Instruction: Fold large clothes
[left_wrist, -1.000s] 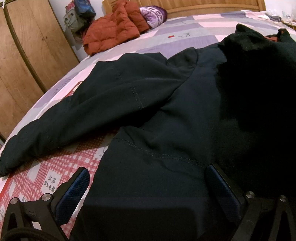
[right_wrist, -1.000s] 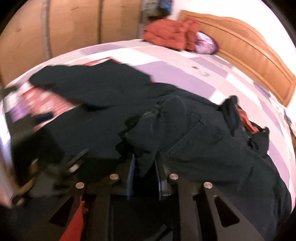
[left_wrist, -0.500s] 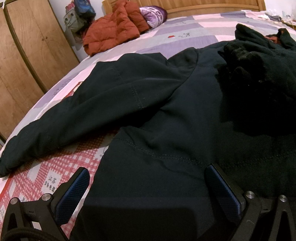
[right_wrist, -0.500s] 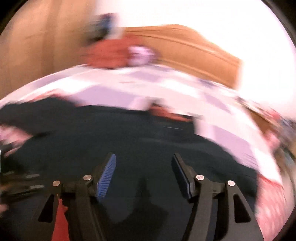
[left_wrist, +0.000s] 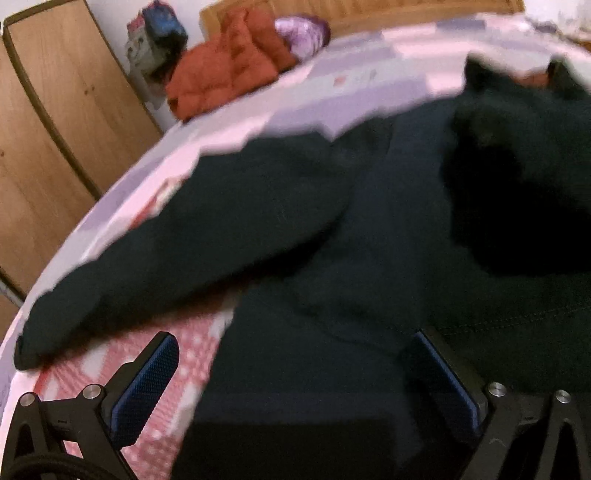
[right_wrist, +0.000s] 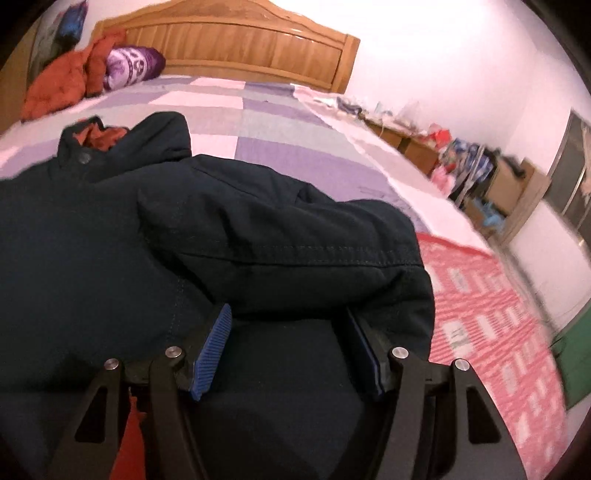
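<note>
A large dark navy jacket (left_wrist: 332, 258) lies spread on the bed. One sleeve stretches out to the left, its cuff (left_wrist: 26, 354) near the bed's edge. The other sleeve (right_wrist: 280, 229) lies folded across the body. The collar with its orange lining (right_wrist: 99, 134) points toward the headboard. My left gripper (left_wrist: 295, 369) is open wide, just above the jacket's near hem, one finger over the red-checked quilt. My right gripper (right_wrist: 288, 332) is open over the jacket's right side. The folded sleeve's edge lies just past its fingertips, and nothing is pinched.
An orange puffer jacket (left_wrist: 229, 74) and a purple pillow (left_wrist: 303, 33) lie by the wooden headboard (right_wrist: 240, 40). A wooden wardrobe (left_wrist: 55, 129) stands left of the bed. Cluttered low furniture (right_wrist: 461, 158) lines the right wall. Purple-and-pink quilt (right_wrist: 280, 122) shows beyond the jacket.
My right gripper let go of the sleeve, opened and swung to the jacket's right side. The sleeve now lies folded over the body. My left gripper lifted a little.
</note>
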